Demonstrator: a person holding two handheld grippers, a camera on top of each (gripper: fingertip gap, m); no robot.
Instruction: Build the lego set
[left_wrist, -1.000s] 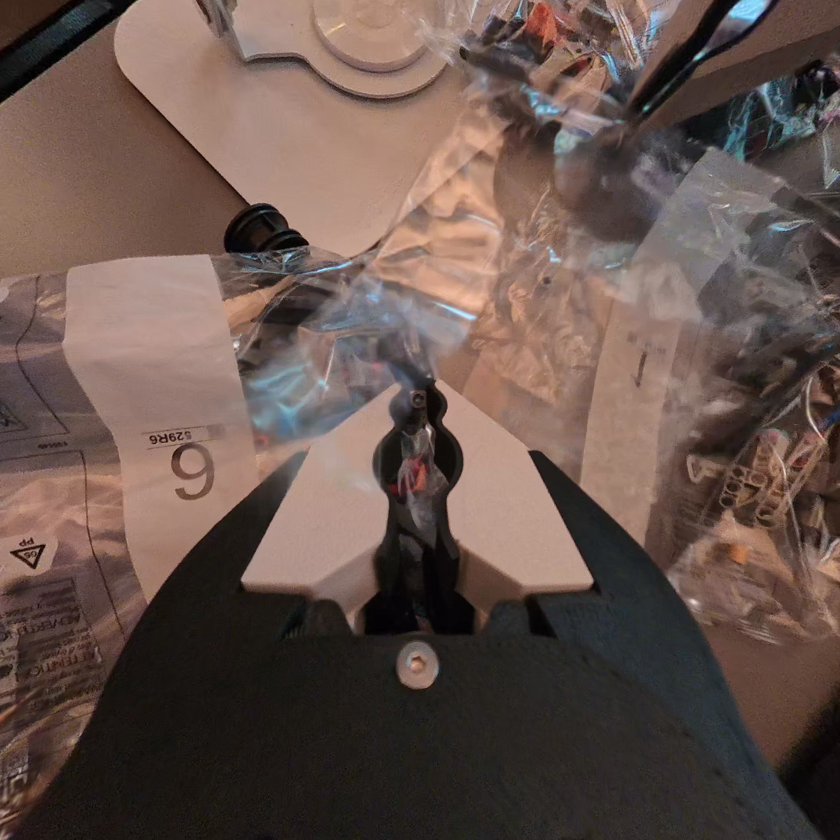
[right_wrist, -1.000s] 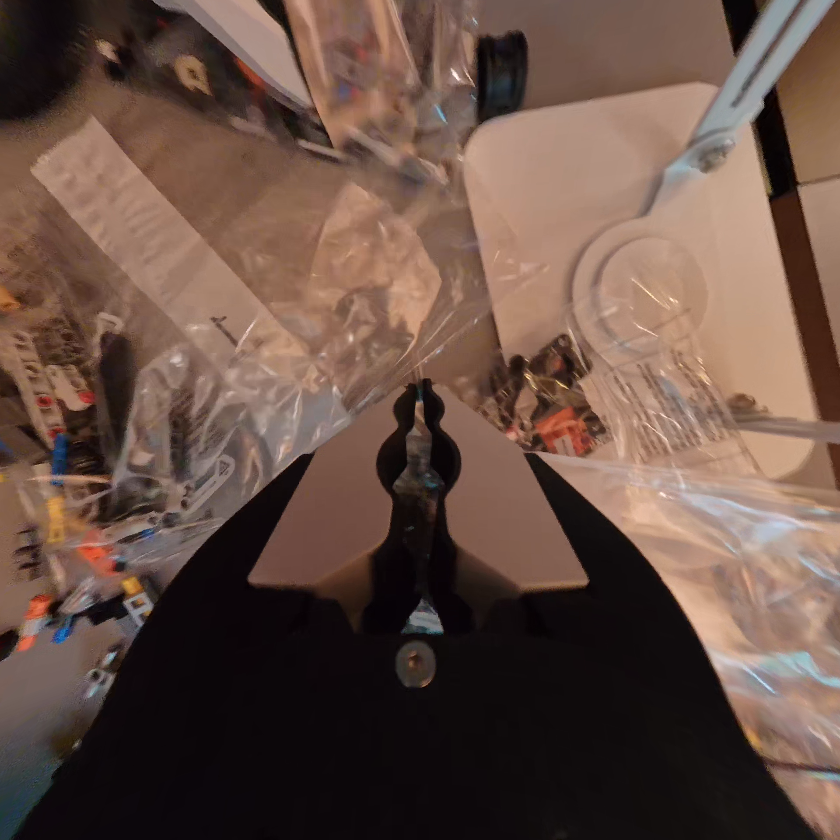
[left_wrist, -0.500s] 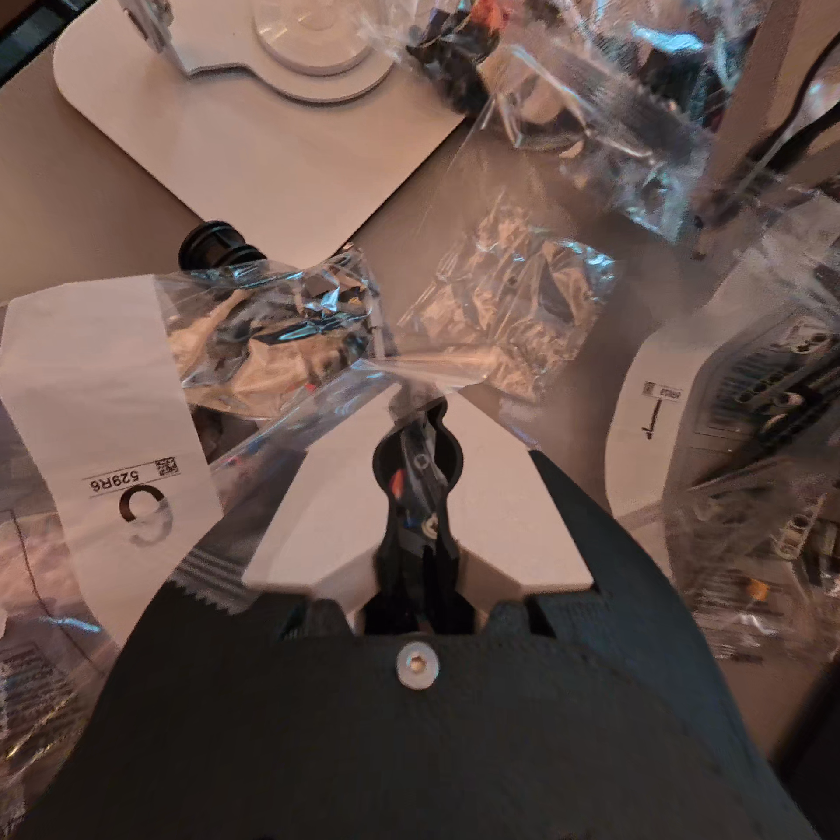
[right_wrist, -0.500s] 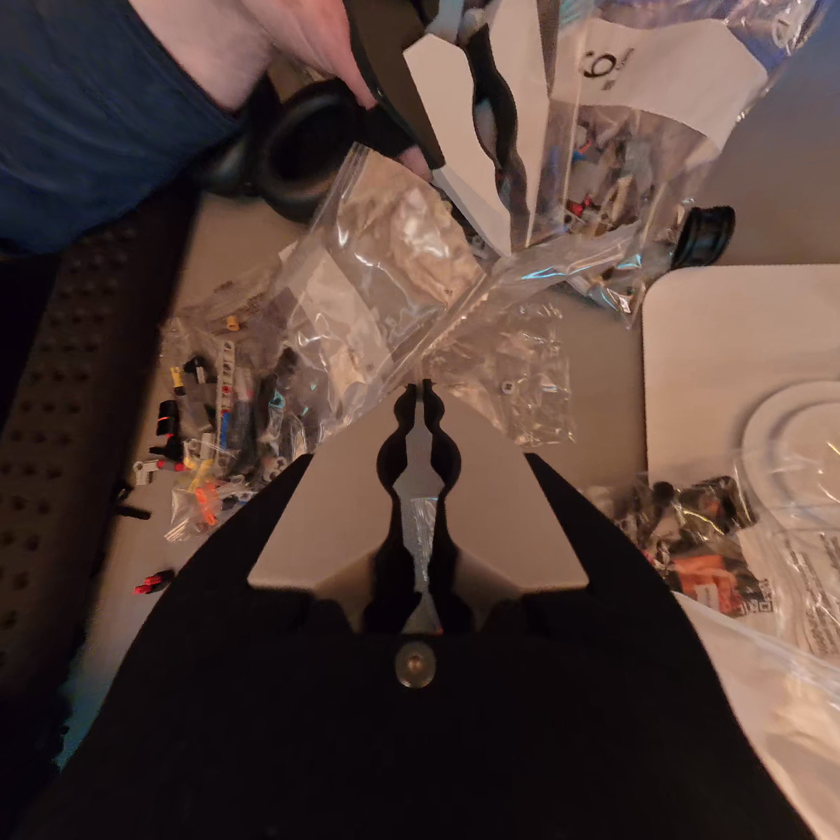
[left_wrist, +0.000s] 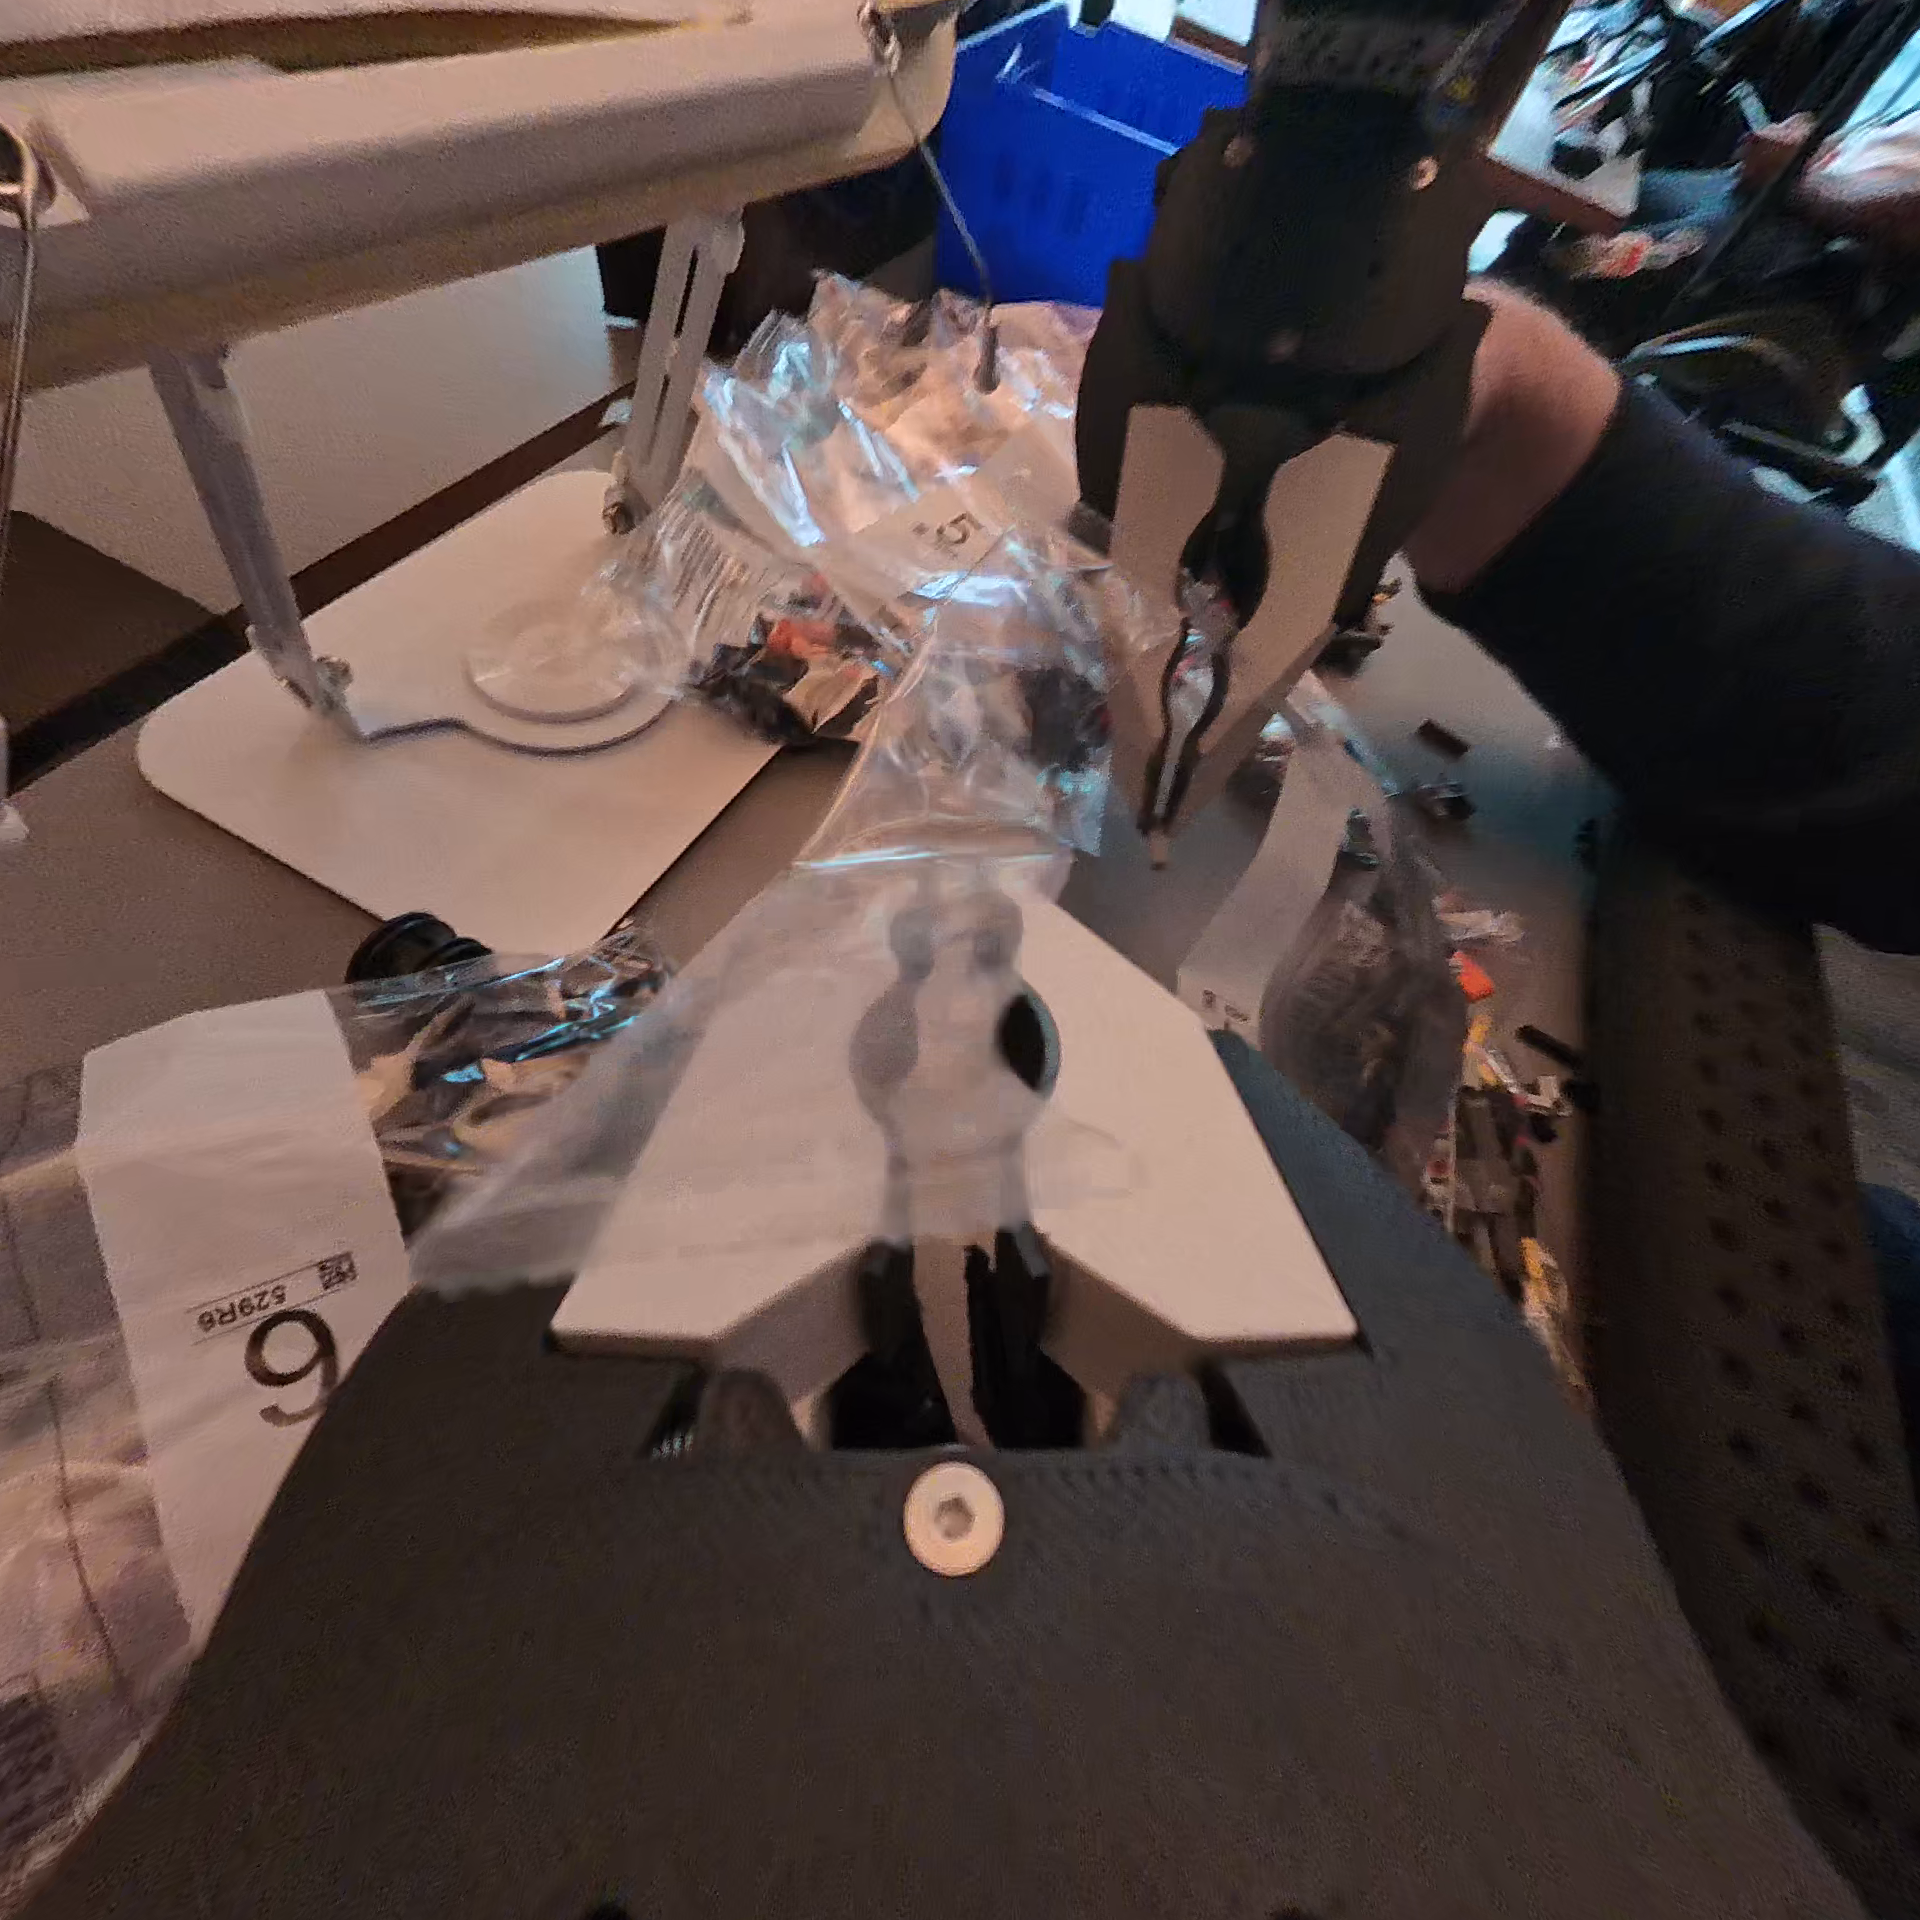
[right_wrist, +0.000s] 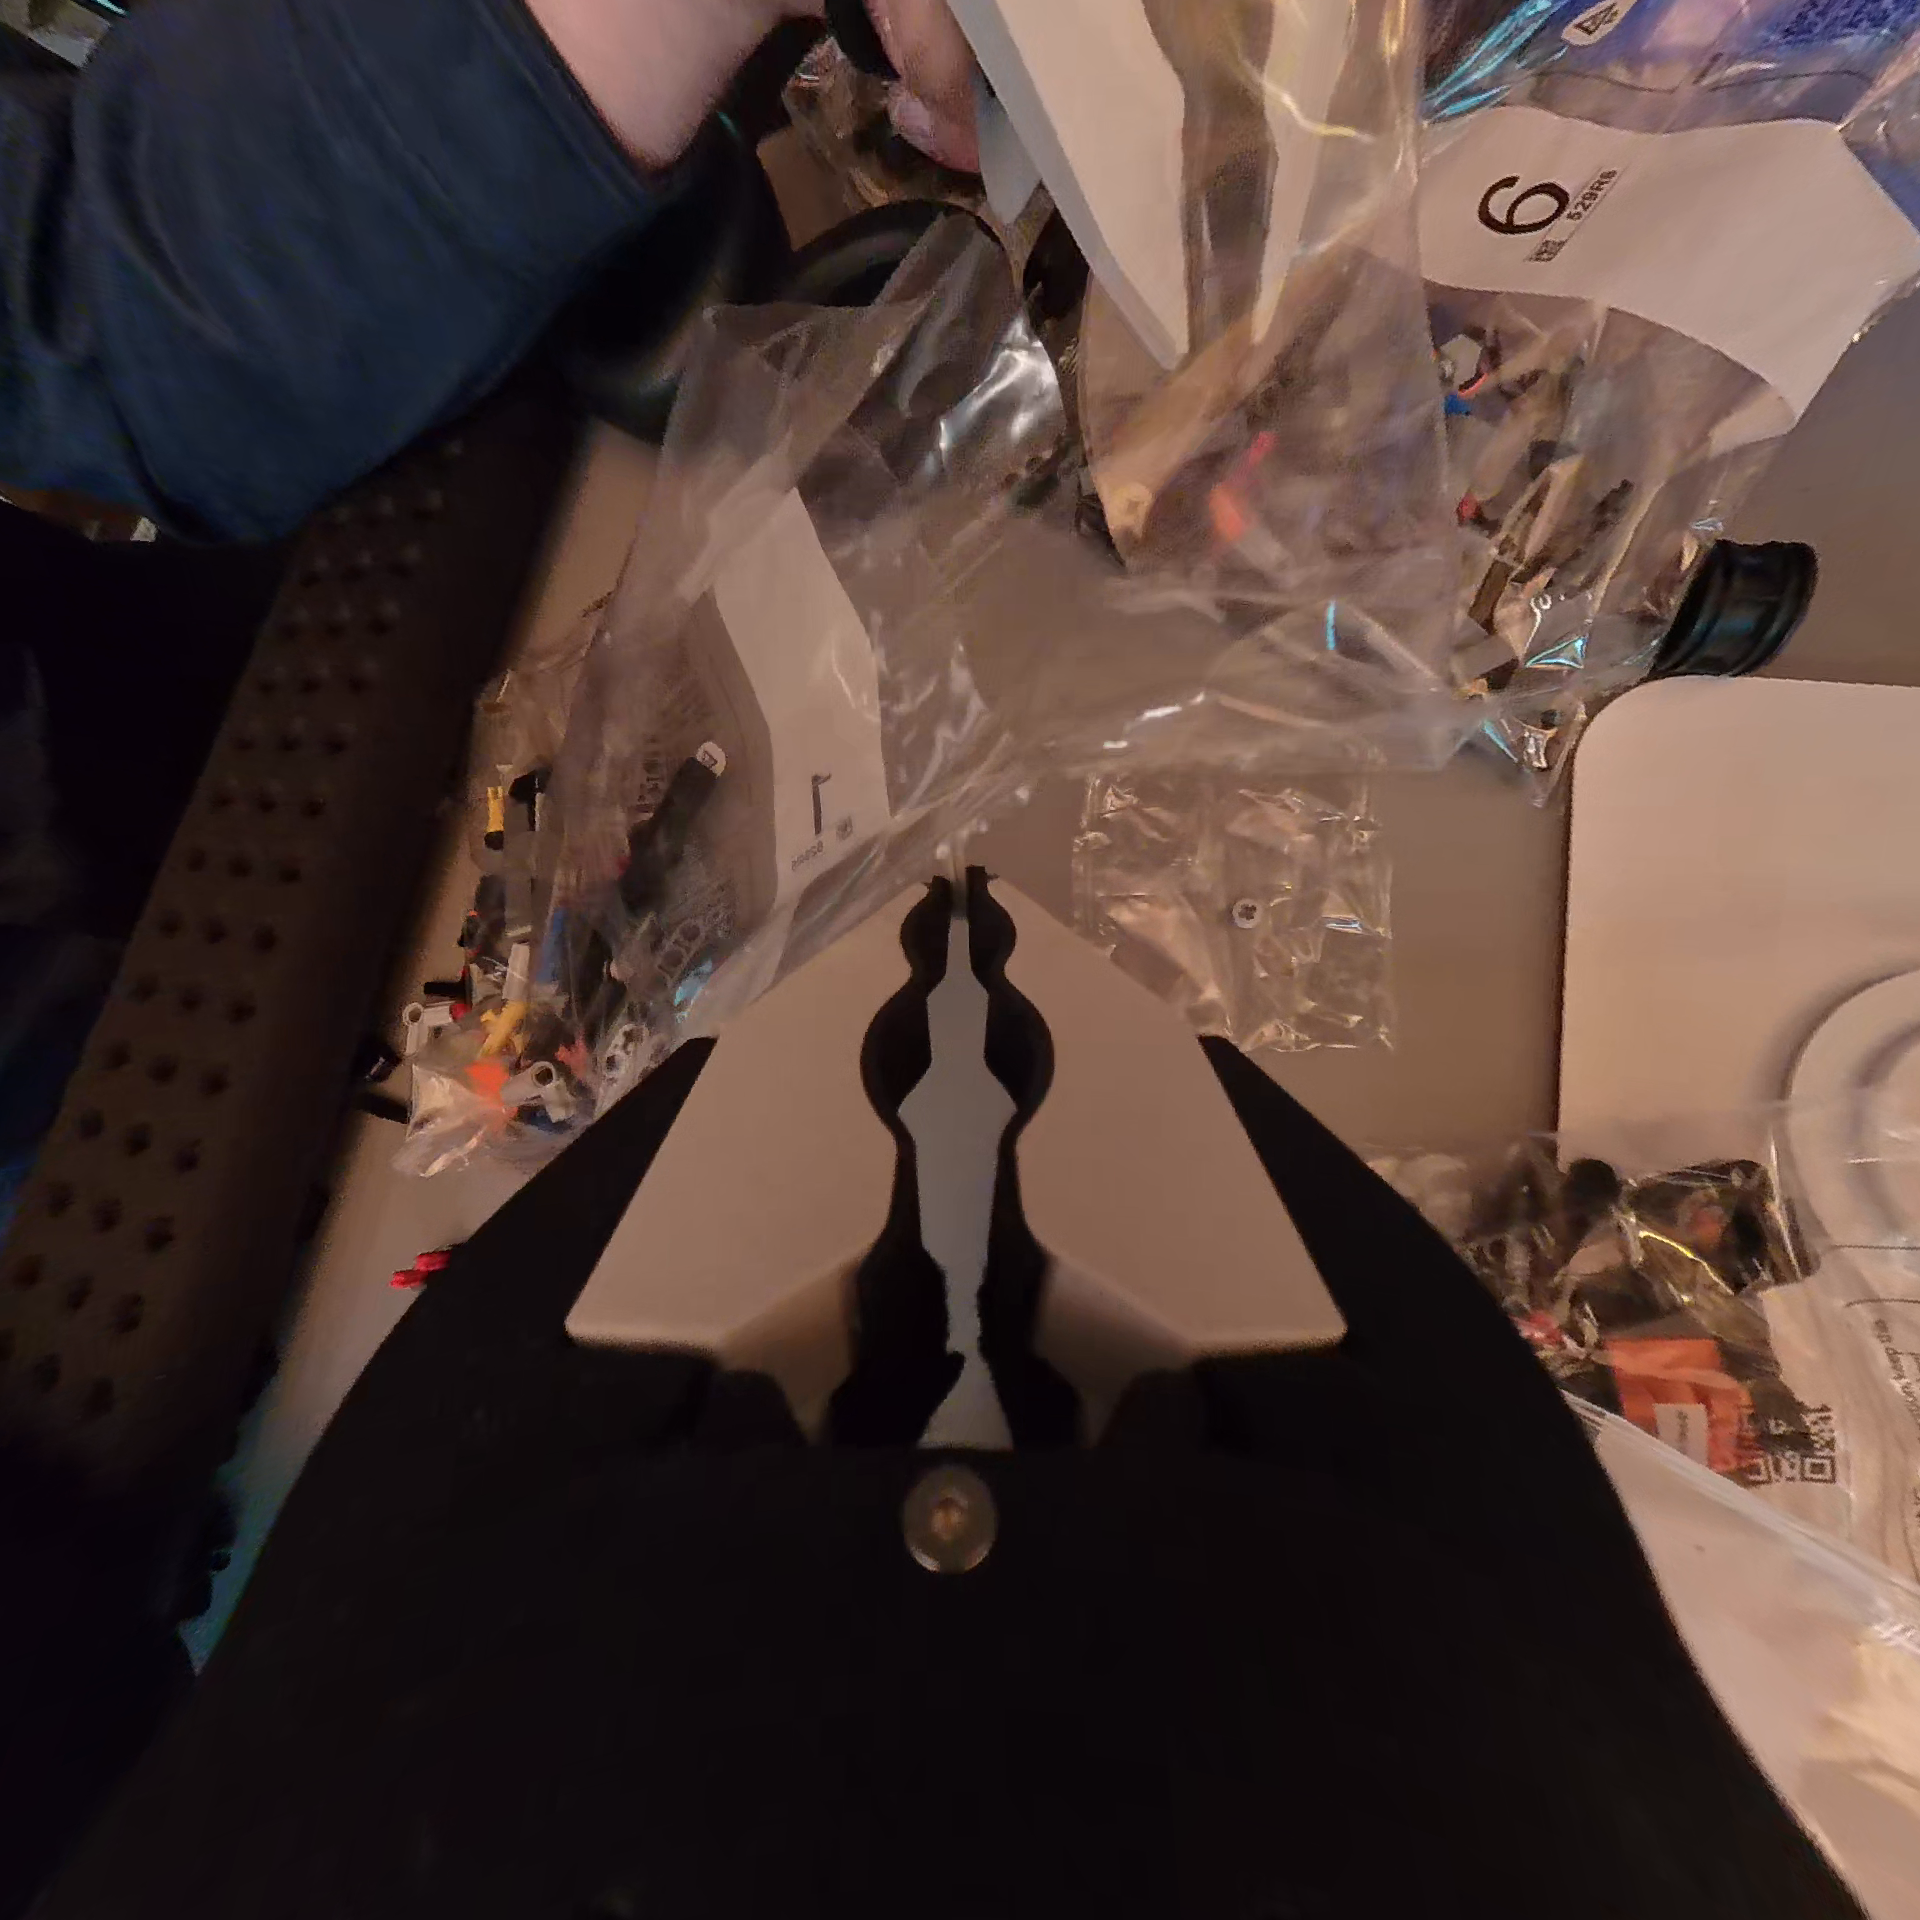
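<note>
Cluttered desk (right_wrist: 1455, 831), lamp base (left_wrist: 416, 790) at one side, parts bags all round. Left gripper (left_wrist: 951, 914) fingers clamped on clear bag (left_wrist: 935, 810), film draped over them. Right gripper (right_wrist: 956, 883) fingers near-closed, pinching same bag's edge (right_wrist: 1039, 727). Step: likely tearing bag open. Next: pull apart steadily, keep pieces from scattering. Loose pieces (right_wrist: 499, 1039) near desk edge.

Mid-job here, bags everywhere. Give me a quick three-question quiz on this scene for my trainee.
1. True or false: the left claw is shut on clear bag film.
2. The black tyre lies: A) at the white base plate's centre; B) on the table beside that plate; C) on the person's sleeve.
3. Fill in: the bin behind is ___.
Key: 1 true; 2 B; 3 blue.
</note>
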